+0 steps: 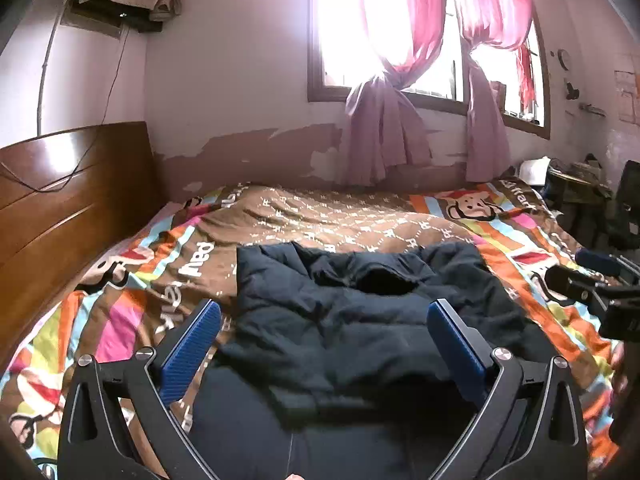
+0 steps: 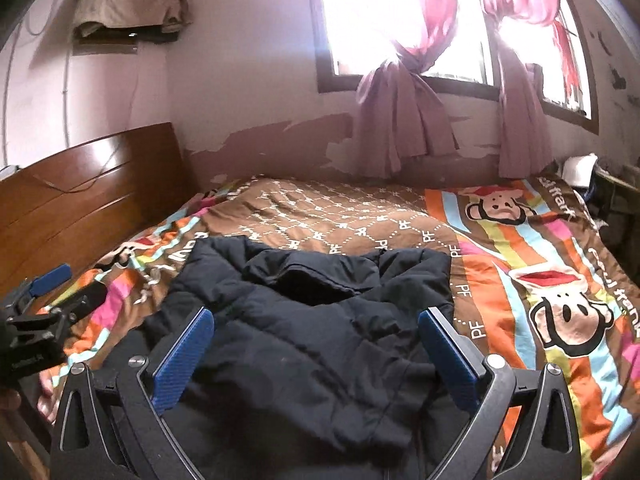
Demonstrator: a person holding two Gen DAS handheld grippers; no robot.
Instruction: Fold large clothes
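Note:
A dark navy puffer jacket (image 1: 360, 320) lies crumpled on the colourful cartoon bedspread (image 1: 320, 216), collar end towards the window. It also shows in the right wrist view (image 2: 312, 328). My left gripper (image 1: 324, 320) is open and empty, its blue pads spread wide above the jacket's near part. My right gripper (image 2: 316, 328) is open and empty too, held over the jacket's near right part. The right gripper shows at the right edge of the left wrist view (image 1: 600, 276); the left gripper shows at the left edge of the right wrist view (image 2: 52, 292).
A wooden headboard (image 1: 60, 200) stands at the left of the bed. The far wall has a window with pink curtains (image 1: 400, 80). Clutter and a table (image 1: 576, 184) sit beyond the bed's right end. Bedspread (image 2: 540, 272) lies open to the right of the jacket.

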